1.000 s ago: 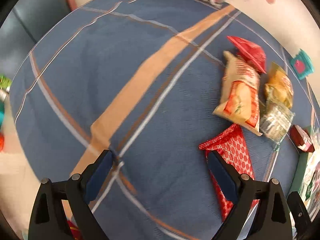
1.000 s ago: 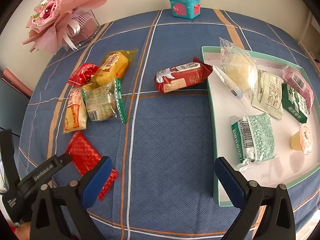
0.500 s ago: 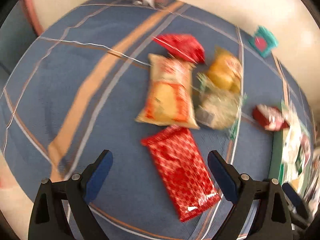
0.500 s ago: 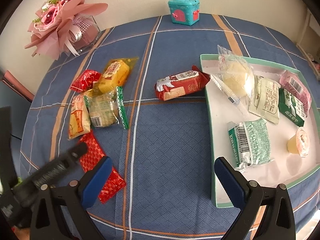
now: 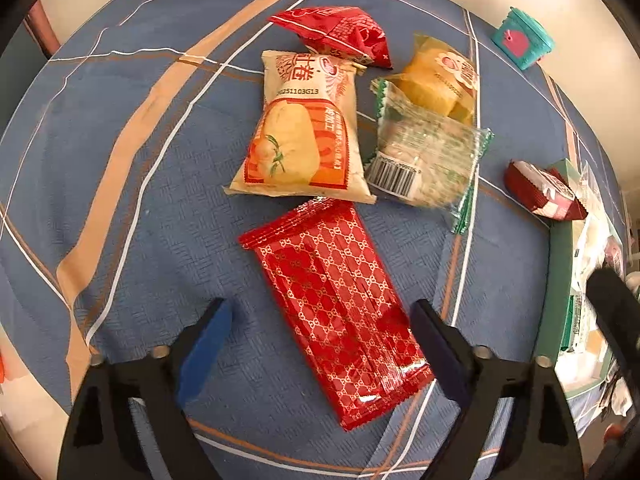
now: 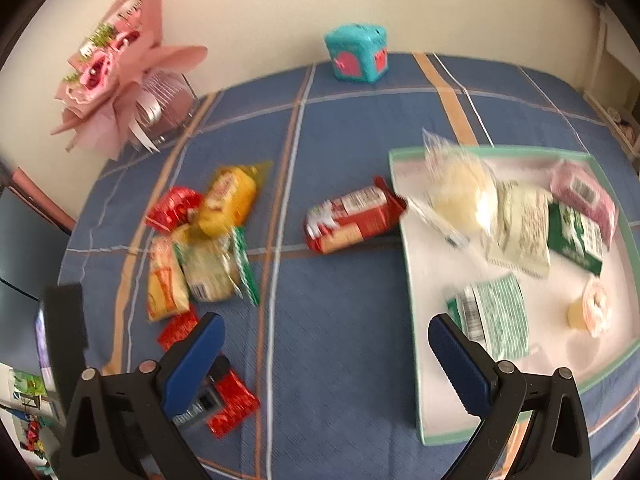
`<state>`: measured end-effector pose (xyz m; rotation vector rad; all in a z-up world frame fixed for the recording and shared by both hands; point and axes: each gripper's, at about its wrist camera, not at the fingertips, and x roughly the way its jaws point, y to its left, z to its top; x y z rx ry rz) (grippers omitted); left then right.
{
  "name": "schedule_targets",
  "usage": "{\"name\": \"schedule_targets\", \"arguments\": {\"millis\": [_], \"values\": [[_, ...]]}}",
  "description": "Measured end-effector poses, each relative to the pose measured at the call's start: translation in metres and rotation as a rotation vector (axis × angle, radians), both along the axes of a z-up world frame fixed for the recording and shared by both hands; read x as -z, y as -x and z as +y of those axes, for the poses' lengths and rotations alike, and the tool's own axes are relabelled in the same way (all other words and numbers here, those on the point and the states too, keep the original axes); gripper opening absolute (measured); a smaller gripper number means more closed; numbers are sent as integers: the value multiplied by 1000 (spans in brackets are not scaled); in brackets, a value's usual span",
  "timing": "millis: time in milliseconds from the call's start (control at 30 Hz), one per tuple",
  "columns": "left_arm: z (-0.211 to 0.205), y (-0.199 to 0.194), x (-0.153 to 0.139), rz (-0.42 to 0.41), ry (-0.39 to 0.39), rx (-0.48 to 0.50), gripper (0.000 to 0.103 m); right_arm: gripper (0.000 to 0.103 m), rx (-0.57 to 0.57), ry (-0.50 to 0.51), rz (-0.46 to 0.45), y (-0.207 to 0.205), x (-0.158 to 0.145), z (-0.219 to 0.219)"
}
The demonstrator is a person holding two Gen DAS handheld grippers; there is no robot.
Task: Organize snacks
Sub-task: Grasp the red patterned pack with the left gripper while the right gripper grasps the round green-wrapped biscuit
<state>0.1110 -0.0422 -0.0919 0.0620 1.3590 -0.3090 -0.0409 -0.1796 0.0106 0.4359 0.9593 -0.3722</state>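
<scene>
I am seeing the green-rimmed tray (image 6: pixel 404 216) holding six packaged snacks, a jelly cup (image 6: pixel 592 309) among them. My left gripper (image 5: pixel 320 336) is pointing steeply down, jaws closing around the red patterned packet (image 5: pixel 336 304) on the blue tablecloth (image 5: pixel 168 208), pads not touching it. My right gripper (image 6: pixel 326 346) is hovering, jaws apart, empty.
</scene>
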Motion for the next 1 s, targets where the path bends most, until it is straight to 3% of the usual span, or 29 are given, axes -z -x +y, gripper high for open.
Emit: {"name": "schedule_targets", "arguments": {"millis": [333, 567, 1000], "values": [[31, 20, -24, 9, 91, -25, 49, 103, -42, 19, -16, -31, 6, 17], [54, 18, -28, 10, 124, -52, 41, 103, -76, 18, -3, -47, 17, 29], [119, -2, -34, -45, 106, -195, 40, 103, -147, 48, 26, -87, 37, 61]]}}
